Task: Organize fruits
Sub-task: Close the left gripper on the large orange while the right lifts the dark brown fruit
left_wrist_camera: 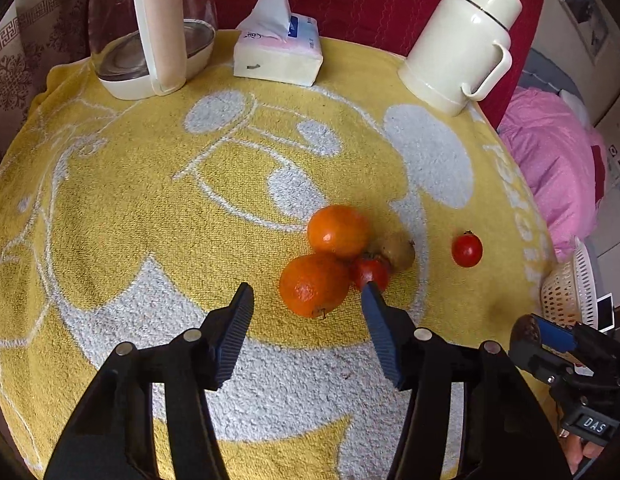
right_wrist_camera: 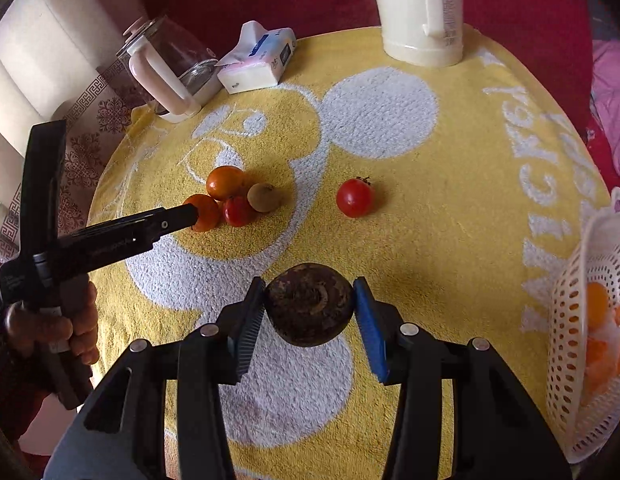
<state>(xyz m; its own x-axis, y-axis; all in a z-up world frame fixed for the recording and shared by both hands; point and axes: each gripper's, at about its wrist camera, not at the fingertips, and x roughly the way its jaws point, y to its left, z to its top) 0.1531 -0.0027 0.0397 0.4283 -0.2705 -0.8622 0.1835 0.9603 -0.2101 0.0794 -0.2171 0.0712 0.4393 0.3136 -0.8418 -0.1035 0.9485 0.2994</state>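
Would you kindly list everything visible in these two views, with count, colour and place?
oranges: two, orange, touching, mid-towel
tomatoes: two, red; one alone at right, one in the cluster
kiwi: one, brown-green, beside the cluster tomato
dark fruit: one, brown, between the right fingers
basket: one, white, right edge, orange pieces inside
towel: one, yellow and white, covering the table
kettle: one, glass with pink handle, back left
tissues: one pack, white and pink, back centre
flask: one, cream, back right
left hand-held gripper: black and blue, open around the near orange
right hand-held gripper: black and blue, shut on the dark fruit
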